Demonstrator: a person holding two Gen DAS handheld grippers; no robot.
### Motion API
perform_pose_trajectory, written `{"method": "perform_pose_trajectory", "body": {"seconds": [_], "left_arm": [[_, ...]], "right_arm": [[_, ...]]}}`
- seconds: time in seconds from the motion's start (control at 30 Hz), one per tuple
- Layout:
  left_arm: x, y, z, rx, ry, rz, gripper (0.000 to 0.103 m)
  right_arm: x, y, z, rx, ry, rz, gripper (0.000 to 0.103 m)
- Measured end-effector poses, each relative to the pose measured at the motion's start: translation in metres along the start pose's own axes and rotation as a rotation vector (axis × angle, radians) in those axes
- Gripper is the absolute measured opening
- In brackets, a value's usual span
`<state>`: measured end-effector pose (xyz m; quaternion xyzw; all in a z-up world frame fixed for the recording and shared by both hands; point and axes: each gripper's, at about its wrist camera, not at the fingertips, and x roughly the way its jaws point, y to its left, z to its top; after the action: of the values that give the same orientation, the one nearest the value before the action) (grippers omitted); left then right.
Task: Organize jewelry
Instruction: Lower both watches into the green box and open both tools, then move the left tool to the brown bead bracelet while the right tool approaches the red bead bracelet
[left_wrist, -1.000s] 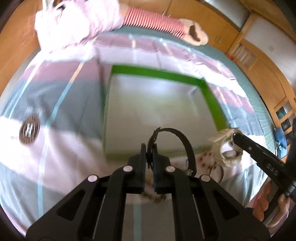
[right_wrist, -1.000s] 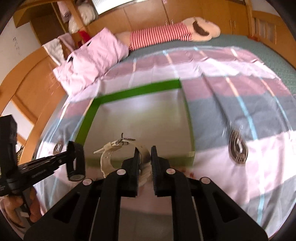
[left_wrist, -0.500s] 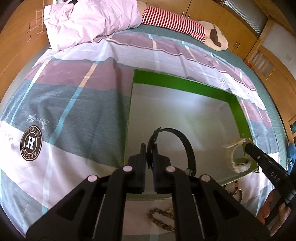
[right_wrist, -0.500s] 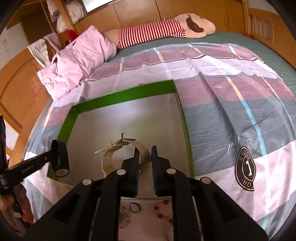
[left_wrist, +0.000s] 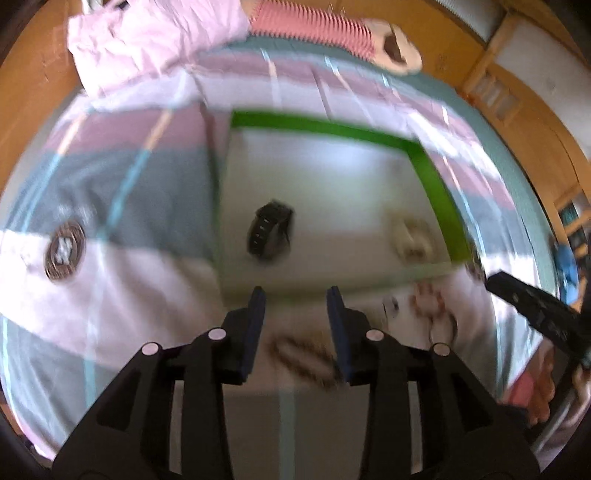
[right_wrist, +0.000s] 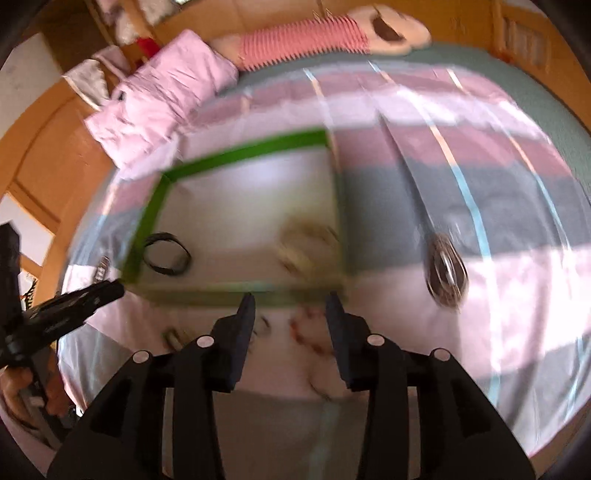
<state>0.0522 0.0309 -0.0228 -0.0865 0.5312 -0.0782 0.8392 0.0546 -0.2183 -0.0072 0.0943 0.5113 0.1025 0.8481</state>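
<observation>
Two watches down in the green-edged tray (left_wrist: 325, 127)

Both jaws have just been opening, nothing between them: left gripper (left_wrist: 295, 295) behind the black watch (left_wrist: 269, 230), right gripper (right_wrist: 290, 299) behind the blurry cream watch (right_wrist: 308, 245).

I see a matt black, rubbery-looking watch strap (left_wrist: 269, 232) lying in a smooth, green-rimmed tray (left_wrist: 325, 127) with a dull grey floor, on the bed's soft striped cloth cover (left_wrist: 122, 192), with glossy wood cabinets (left_wrist: 458, 26) far off.

Green-edged tray (left_wrist: 432, 173) with a pale grey floor, black watch (left_wrist: 269, 230) at 9 o'clock, cream watch (left_wrist: 412, 236) at 3, pink-grey striped bedspread (left_wrist: 122, 192).
</observation>
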Motion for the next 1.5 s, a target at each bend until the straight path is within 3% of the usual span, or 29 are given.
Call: {"method": "perform_pose_trajectory", "body": {"seconds": [0.17,0.33,0.6,0.8,0.97,1.1,1.13,1.2,1.3,1.37,1.5], "left_arm": [[0.027,-0.018,-0.014,0.067,0.087,0.022,0.033],[0.050,-0.018,-0.015,0.033,0.155,0.027,0.042],[0.061,-0.012,-0.018,0.014,0.187,0.067,0.046],[0.059,-0.003,-0.017,-0.018,0.189,0.075,0.059],[0.059,-0.001,-0.018,-0.023,0.196,0.079,0.063],[0.057,0.000,-0.018,-0.024,0.192,0.081,0.066],[0.057,-0.001,-0.018,-0.025,0.192,0.084,0.067],[0.057,0.001,-0.019,-0.030,0.193,0.089,0.067],[0.059,0.003,-0.020,-0.032,0.198,0.095,0.067],[0.062,0.003,-0.020,-0.028,0.206,0.098,0.065],[0.062,0.000,-0.020,-0.014,0.204,0.099,0.064]], "right_arm": [[0.018,-0.019,-0.012,0.043,0.086,-0.046,0.040],[0.021,-0.016,-0.015,0.035,0.113,-0.046,0.040],[0.031,-0.023,-0.015,0.028,0.168,-0.112,0.040],[0.041,-0.030,-0.019,0.040,0.200,-0.136,0.040],[0.061,-0.029,-0.026,0.065,0.294,-0.074,0.040],[0.071,-0.018,-0.034,0.093,0.421,0.148,0.040],[0.069,-0.016,-0.034,0.094,0.413,0.167,0.040],[0.056,-0.018,-0.024,0.102,0.314,0.140,0.040],[0.047,-0.028,-0.011,0.084,0.194,-0.024,0.040],[0.057,-0.031,-0.005,0.062,0.182,-0.107,0.040],[0.082,-0.030,-0.002,0.069,0.228,-0.089,0.040]]}}
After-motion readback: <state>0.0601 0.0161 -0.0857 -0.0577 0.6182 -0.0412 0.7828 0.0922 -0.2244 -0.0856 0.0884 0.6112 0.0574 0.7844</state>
